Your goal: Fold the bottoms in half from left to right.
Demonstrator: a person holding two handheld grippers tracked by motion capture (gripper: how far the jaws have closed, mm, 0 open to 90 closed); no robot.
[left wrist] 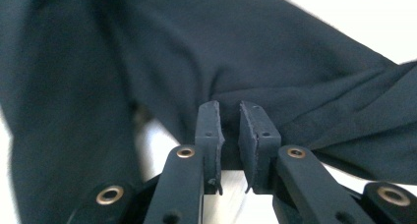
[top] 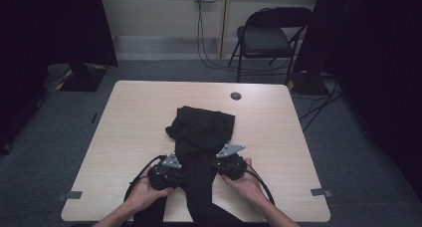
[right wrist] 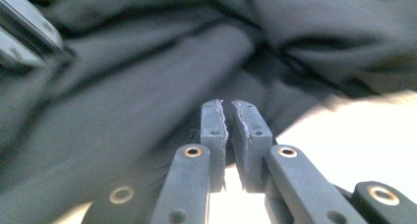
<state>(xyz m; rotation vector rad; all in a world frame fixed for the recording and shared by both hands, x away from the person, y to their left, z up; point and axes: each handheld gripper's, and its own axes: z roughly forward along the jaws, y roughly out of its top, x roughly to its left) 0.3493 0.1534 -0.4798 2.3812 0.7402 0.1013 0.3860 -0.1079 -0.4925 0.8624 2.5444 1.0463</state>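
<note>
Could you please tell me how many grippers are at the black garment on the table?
2. The left gripper is at the near left edge of the black garment; the right gripper is at its near right edge. Both have their jaws nearly closed.

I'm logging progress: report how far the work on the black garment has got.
Done: the black garment lies on the table, upper part bunched. In hand: left gripper and right gripper sit nearly shut at its opposite edges. Left: it is neither flat nor neatly folded.

Left gripper (top: 175, 171), right gripper (top: 222, 164): fingers nearly closed, facing inward.
</note>
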